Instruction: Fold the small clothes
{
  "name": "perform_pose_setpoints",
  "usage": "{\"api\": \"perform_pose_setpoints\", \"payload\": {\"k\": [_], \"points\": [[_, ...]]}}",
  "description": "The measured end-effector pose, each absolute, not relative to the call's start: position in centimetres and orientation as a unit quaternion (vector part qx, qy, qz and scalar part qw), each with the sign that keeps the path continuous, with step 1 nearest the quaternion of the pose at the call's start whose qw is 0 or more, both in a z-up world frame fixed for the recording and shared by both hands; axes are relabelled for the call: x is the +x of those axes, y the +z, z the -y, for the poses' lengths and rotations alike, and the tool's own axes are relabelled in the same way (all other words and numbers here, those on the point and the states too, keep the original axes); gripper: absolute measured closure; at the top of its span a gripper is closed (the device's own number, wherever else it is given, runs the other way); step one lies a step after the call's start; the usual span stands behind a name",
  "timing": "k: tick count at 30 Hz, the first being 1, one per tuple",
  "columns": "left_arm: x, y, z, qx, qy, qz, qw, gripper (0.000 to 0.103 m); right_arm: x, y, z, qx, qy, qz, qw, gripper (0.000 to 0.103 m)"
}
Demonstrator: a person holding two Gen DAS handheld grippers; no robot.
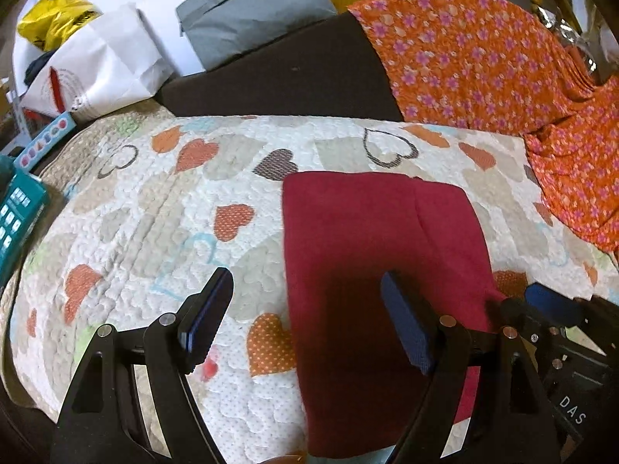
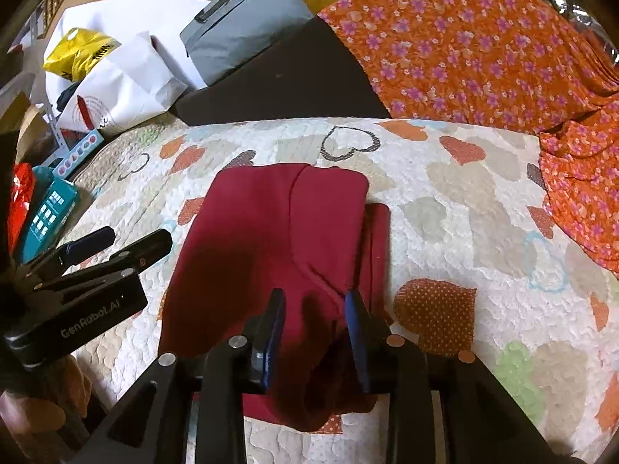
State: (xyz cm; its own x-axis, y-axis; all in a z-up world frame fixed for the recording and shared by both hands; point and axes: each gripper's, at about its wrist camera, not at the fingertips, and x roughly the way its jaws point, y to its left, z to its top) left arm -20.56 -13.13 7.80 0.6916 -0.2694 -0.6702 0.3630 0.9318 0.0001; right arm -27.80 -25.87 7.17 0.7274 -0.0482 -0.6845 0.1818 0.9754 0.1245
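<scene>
The dark red garment (image 1: 371,255) is laid folded on the heart-patterned quilt (image 1: 162,208); the left gripper (image 1: 309,309) is held spread wide above its left edge. The right gripper (image 2: 315,332) is seen part-spread; a raised fold of cloth is lodged between its 2 fingers.

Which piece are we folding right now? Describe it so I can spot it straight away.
Find the heart-patterned quilt covering the work surface. On it, nearest both tools, lies the dark red garment. It is plain, unlike the orange flowered cloth draped behind.
</scene>
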Motion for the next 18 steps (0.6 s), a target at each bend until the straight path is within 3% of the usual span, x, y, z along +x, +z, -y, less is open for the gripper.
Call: {"api": "perform_pose_setpoints", "payload": {"k": [18], "points": [[-18.8,6.2,13.3,0.063,-0.175,-0.380,0.906,0.024,-25.4,5.6,26.1,0.091,-0.069,-0.382,0.917,0.069]]}}
